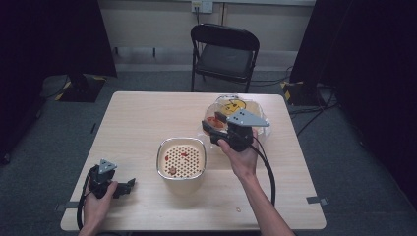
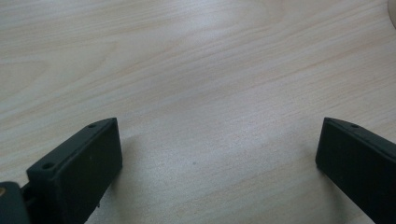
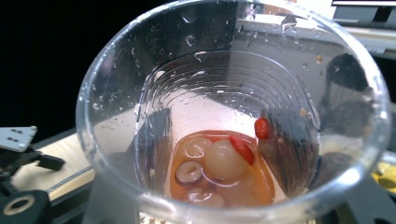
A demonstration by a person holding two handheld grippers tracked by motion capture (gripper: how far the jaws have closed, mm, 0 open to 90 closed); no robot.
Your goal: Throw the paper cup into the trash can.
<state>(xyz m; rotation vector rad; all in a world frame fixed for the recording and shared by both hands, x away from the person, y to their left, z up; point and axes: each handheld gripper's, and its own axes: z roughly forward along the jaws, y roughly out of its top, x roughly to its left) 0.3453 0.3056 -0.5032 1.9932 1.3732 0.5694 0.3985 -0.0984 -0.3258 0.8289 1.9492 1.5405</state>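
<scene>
On the pale wooden table, my right gripper clamps a clear plastic cup of fruit just beyond the strainer bowl; my left gripper rests wide, holding nothing.

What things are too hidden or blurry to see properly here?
- Right gripper, high view: the clear cup it holds shows only faintly against the clear bowl behind.
- Strainer, high view: the bits inside are too small to name.
- Clear cup, right gripper view: it hides the jaws; its bottom rim is cut off.
- Left gripper: both jaws are cut off by the bottom edge.
</scene>
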